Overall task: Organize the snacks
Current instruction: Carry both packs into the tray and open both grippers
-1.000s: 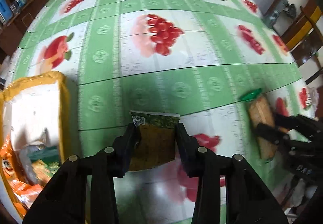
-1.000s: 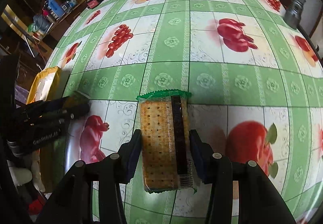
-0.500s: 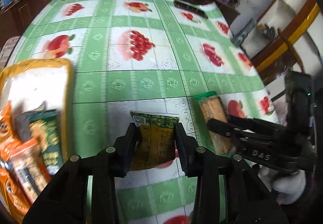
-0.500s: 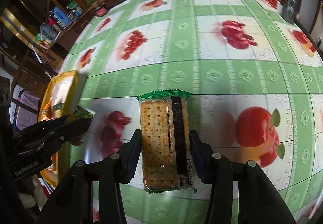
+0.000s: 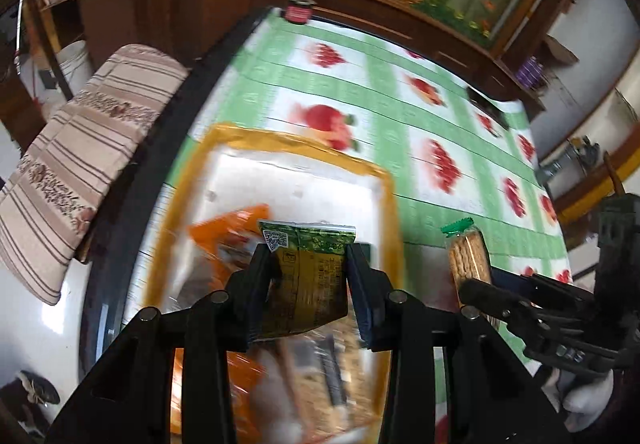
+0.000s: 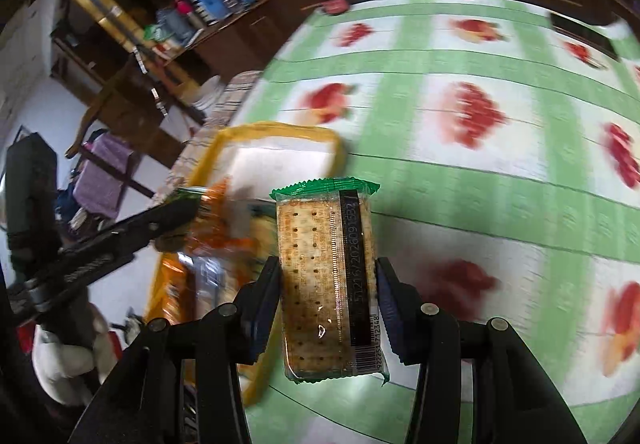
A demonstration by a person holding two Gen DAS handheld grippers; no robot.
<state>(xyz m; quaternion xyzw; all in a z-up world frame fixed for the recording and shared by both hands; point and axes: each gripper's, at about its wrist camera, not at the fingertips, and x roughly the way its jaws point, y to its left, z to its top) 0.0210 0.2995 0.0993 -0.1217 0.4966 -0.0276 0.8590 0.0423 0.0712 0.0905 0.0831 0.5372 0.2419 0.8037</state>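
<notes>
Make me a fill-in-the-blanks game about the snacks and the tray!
1. The left gripper holds a green and ____ snack packet.
2. The right gripper holds a pack of ____.
3. The tray has a ____ rim.
4. The tablecloth shows pictures of ____.

Missing words: yellow; crackers; yellow; fruit

A: Left gripper [image 5: 310, 276]?
B: Fingers are pinching a green-and-yellow snack packet [image 5: 308, 280] from both sides, pointing forward and down.
A: Right gripper [image 6: 328, 300]?
B: It is clamping a clear-wrapped cracker pack [image 6: 330, 280] lengthwise between its pads. In the left wrist view it is sitting just to the right, level with the left.
</notes>
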